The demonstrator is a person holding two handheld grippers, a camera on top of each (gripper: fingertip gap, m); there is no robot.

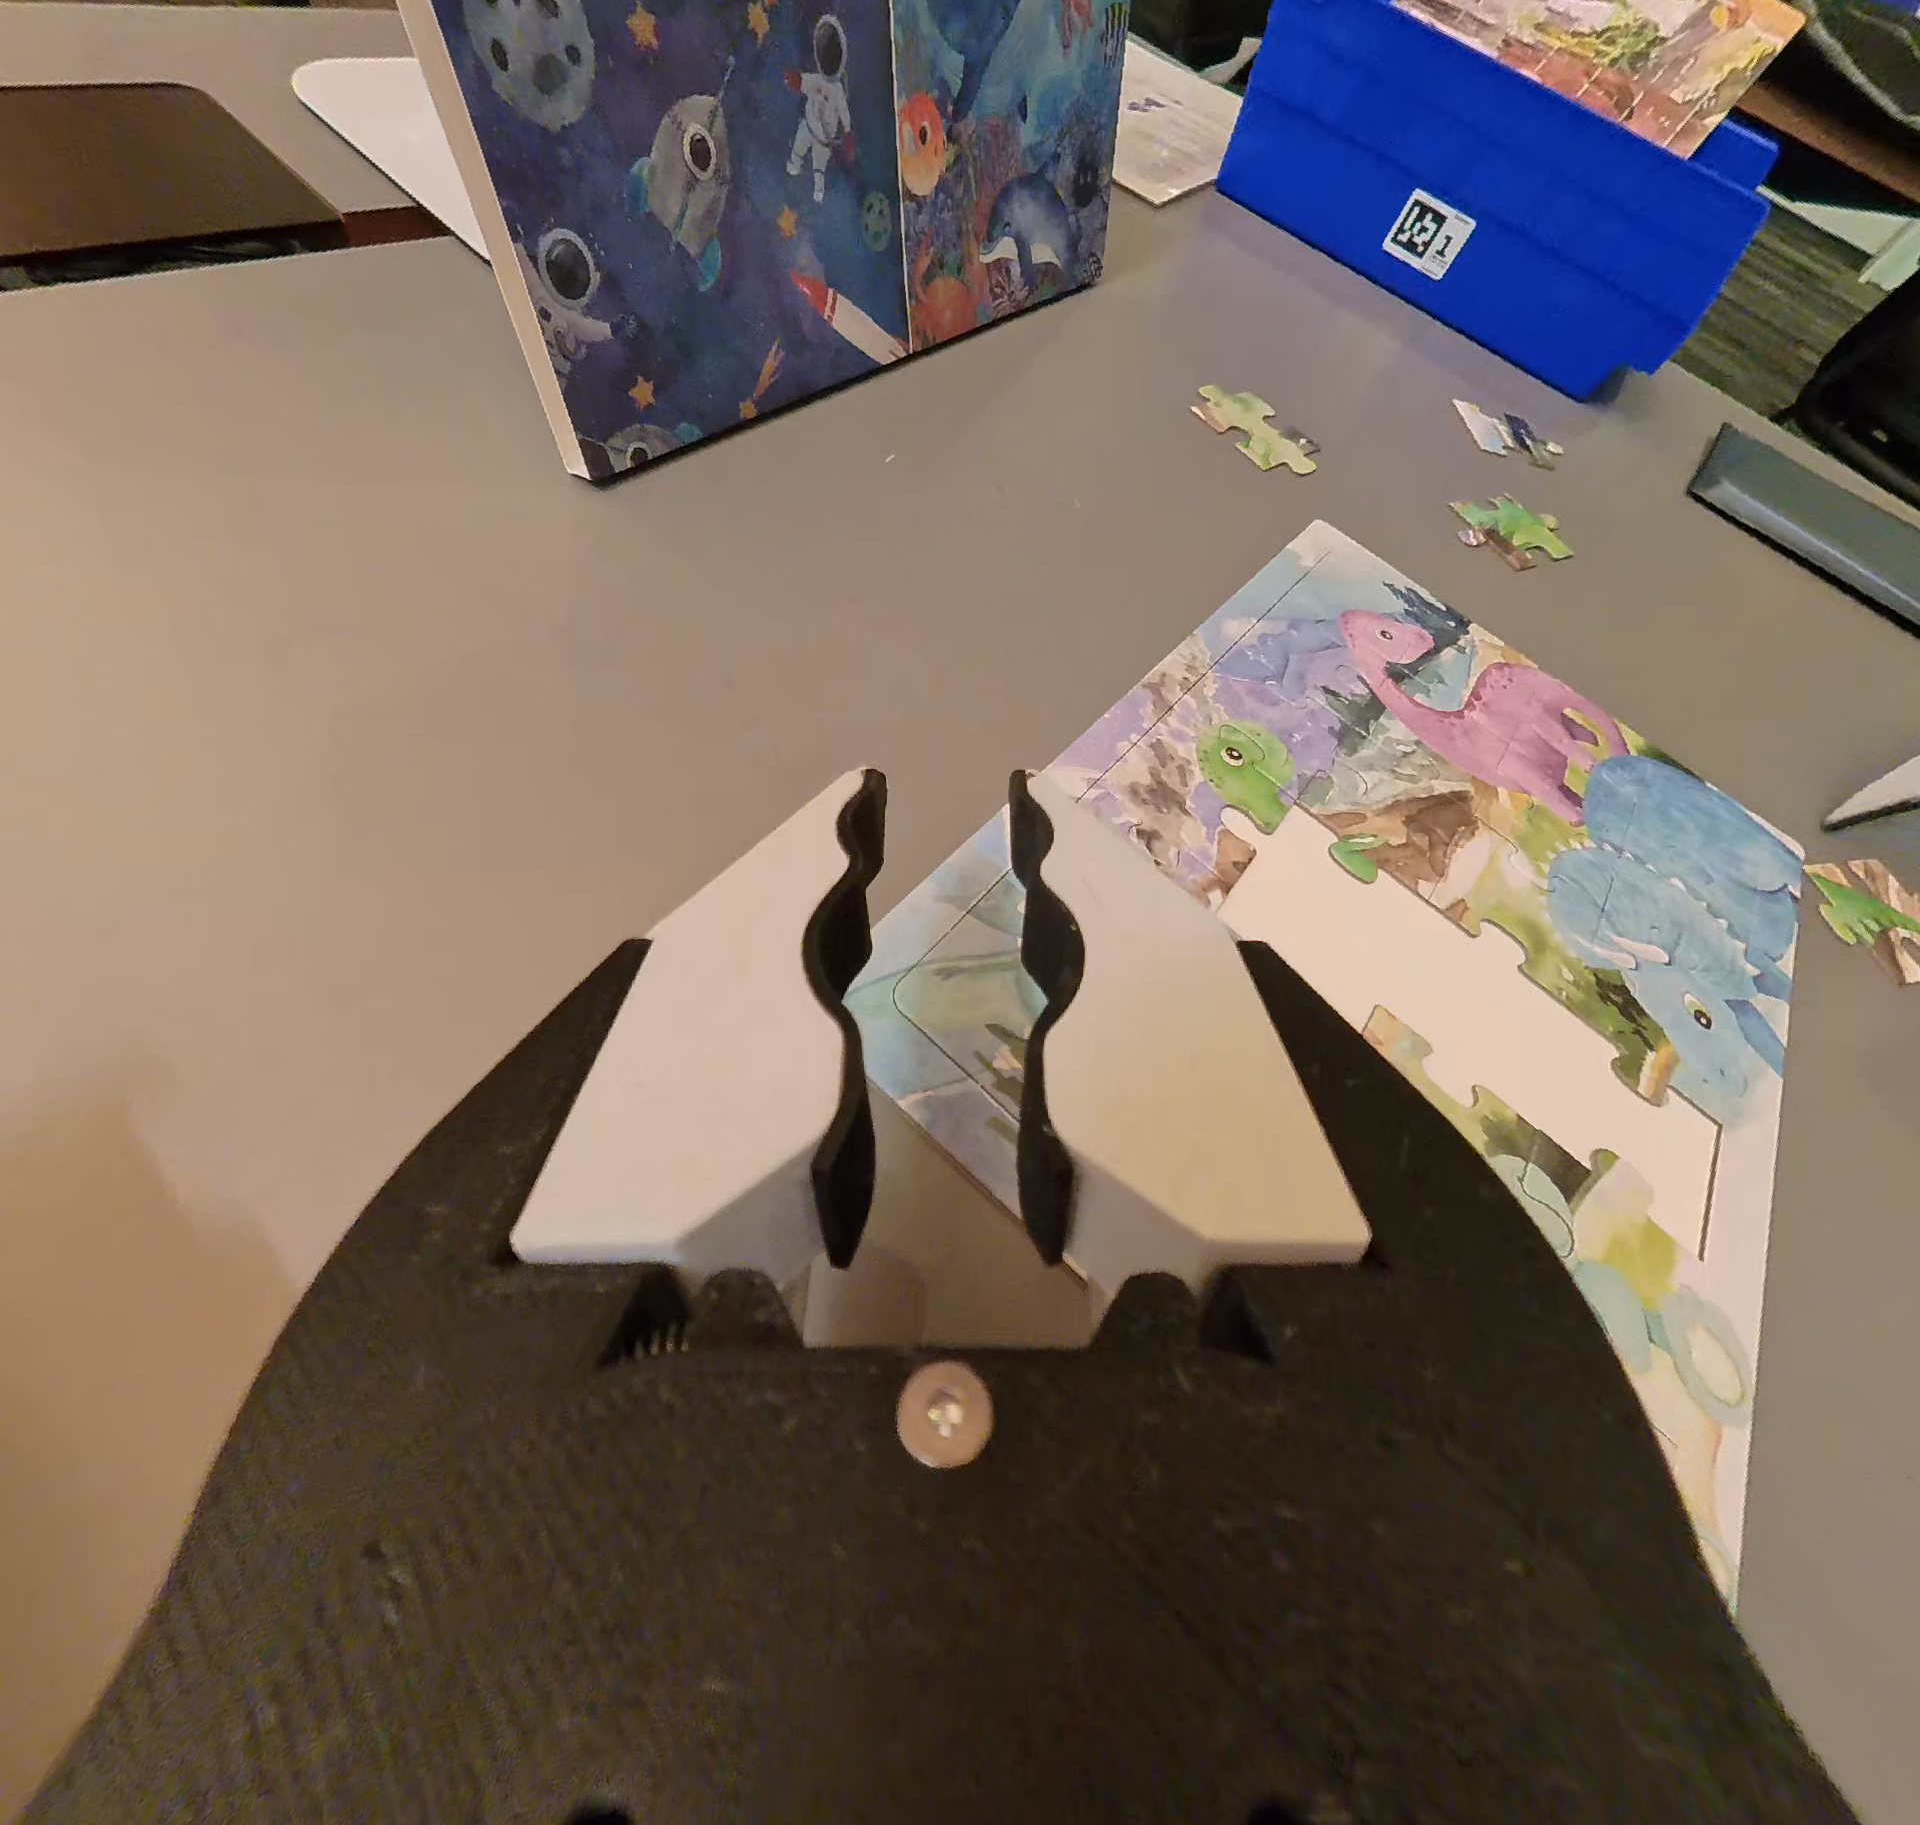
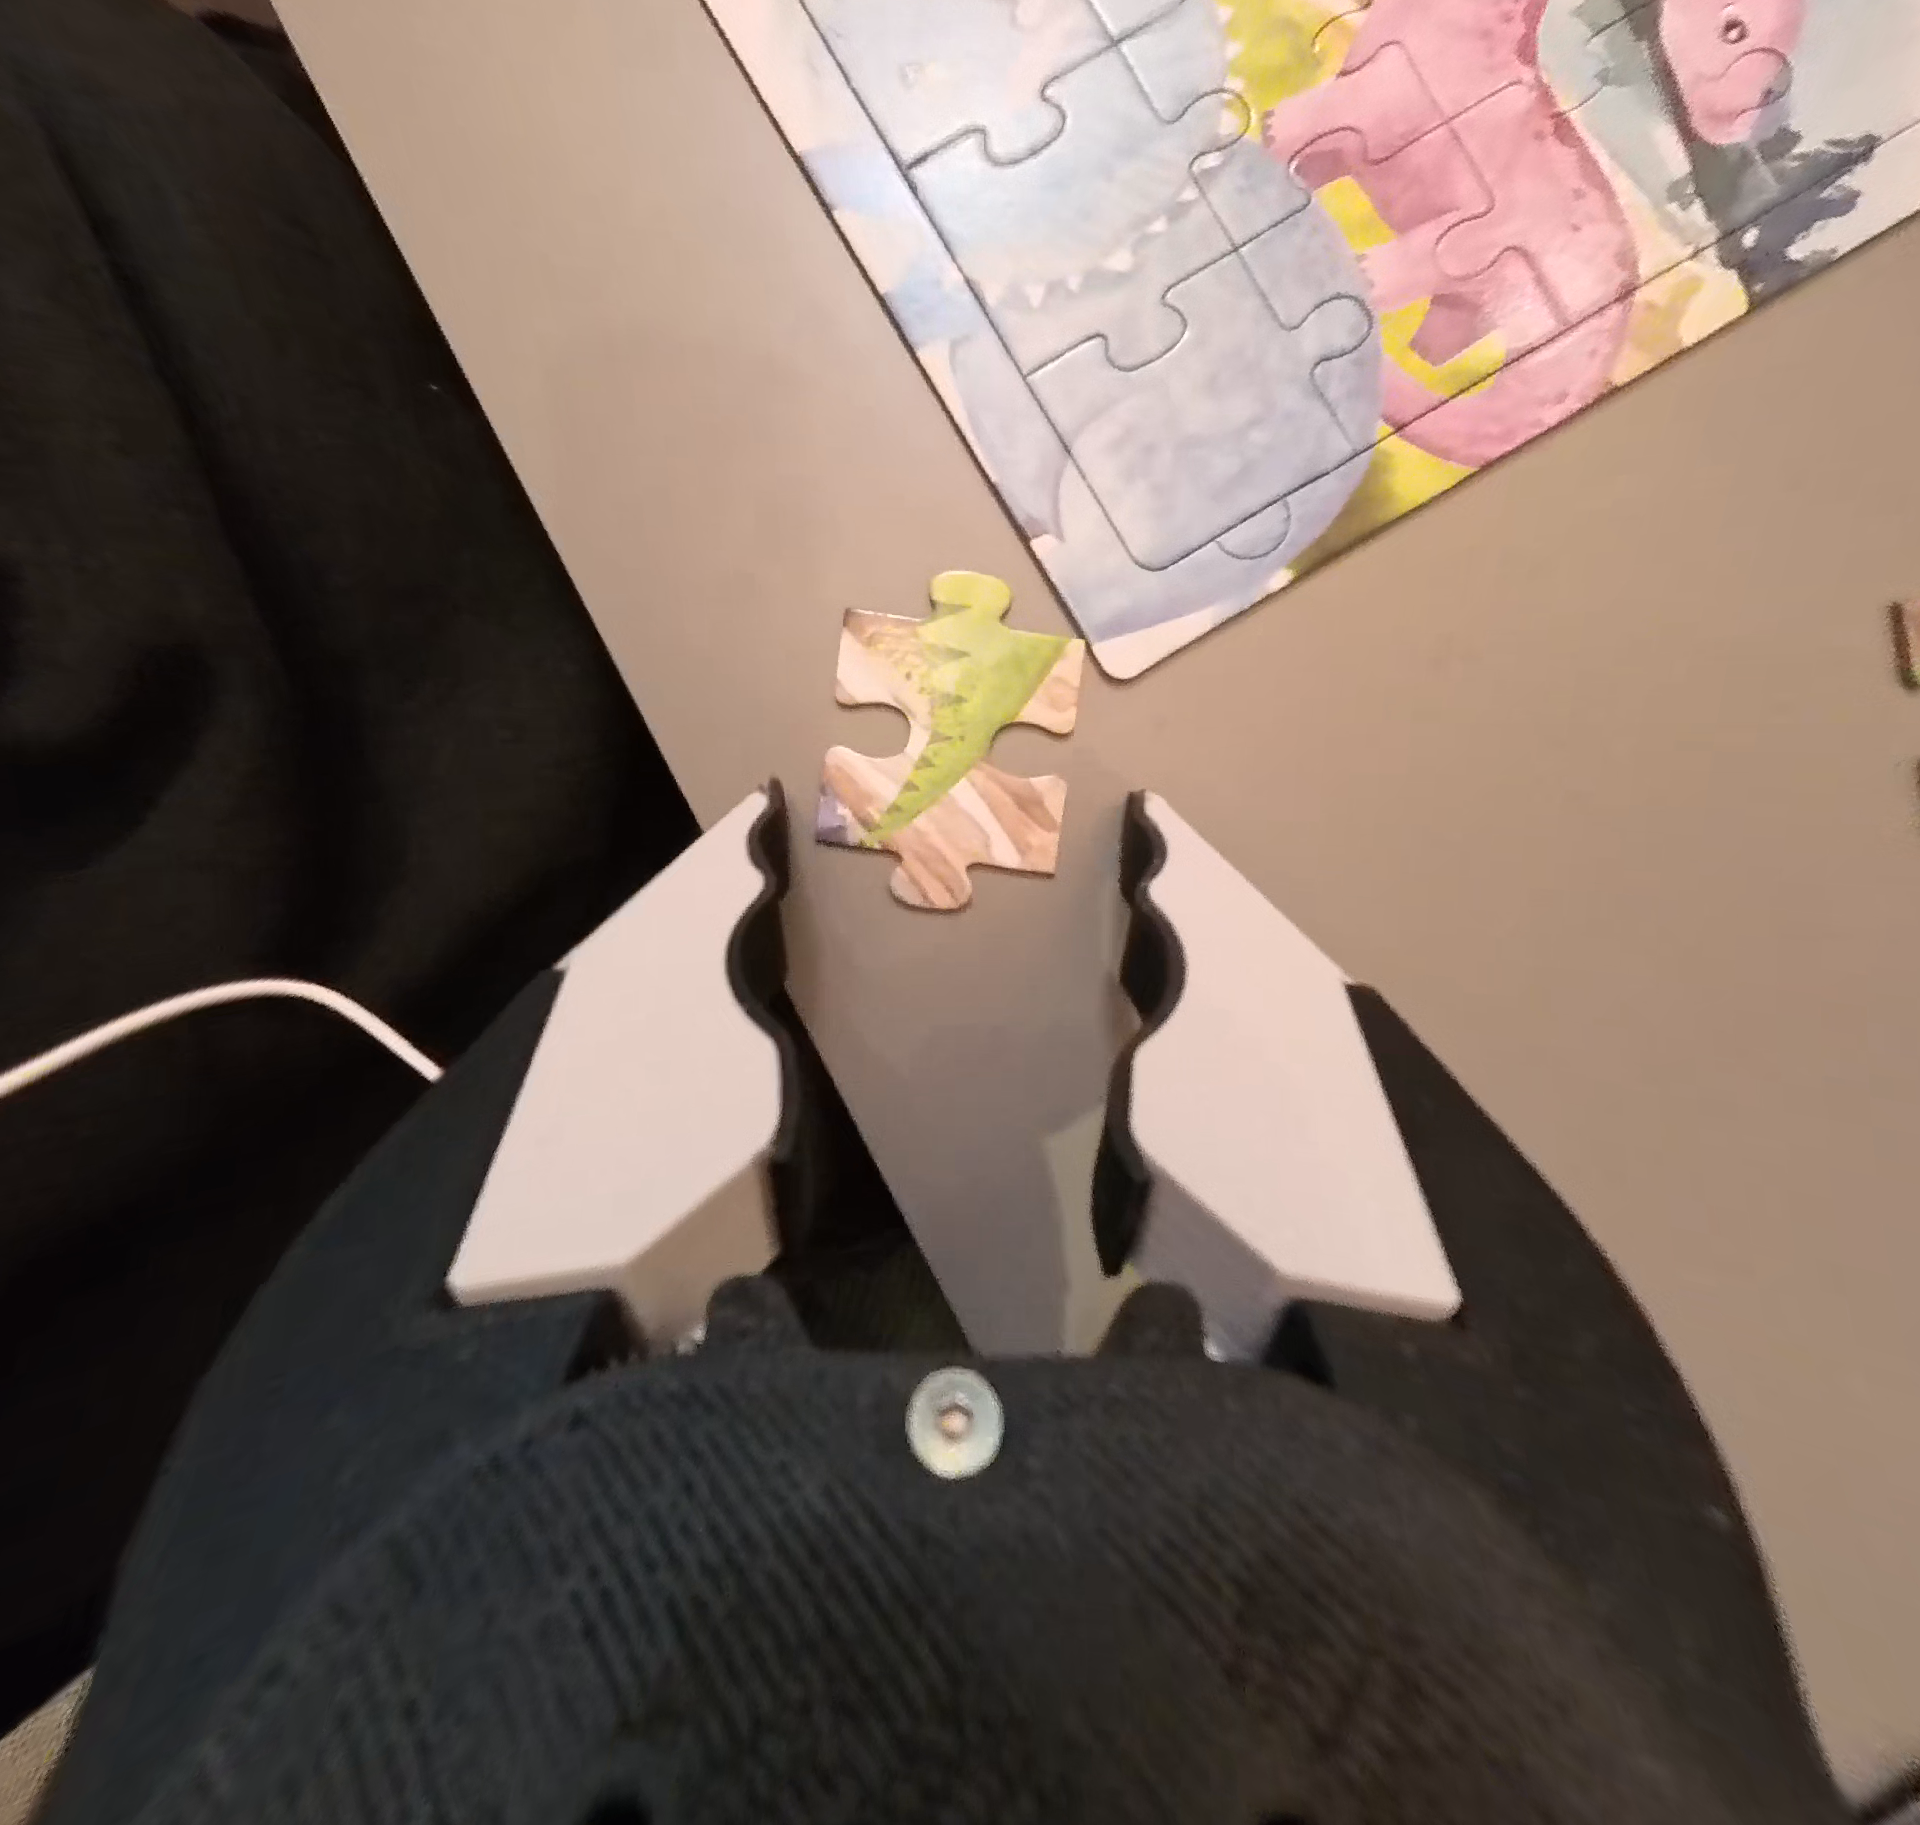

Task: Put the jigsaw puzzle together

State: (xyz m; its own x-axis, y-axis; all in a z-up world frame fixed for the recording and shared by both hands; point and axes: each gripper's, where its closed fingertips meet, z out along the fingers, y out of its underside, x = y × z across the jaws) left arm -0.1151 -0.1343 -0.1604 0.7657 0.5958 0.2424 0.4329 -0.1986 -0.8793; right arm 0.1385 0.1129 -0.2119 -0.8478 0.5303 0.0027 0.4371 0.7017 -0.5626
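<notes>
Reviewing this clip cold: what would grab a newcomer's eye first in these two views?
Probably the half-built dinosaur puzzle lying flat on the grey table, with bare white gaps in its middle, right of the open left tongs. Next, the loose green-and-brown piece just beyond the tips of the open right tongs, near the puzzle's corner. Behind, a space-and-sea picture board stands propped beside a blue bin.

Grey table (image 1: 416, 736), blue bin (image 1: 1455, 217), green-and-tan loose piece (image 2: 951, 752), pink-and-blue dinosaur puzzle (image 2: 1351, 217)
</notes>
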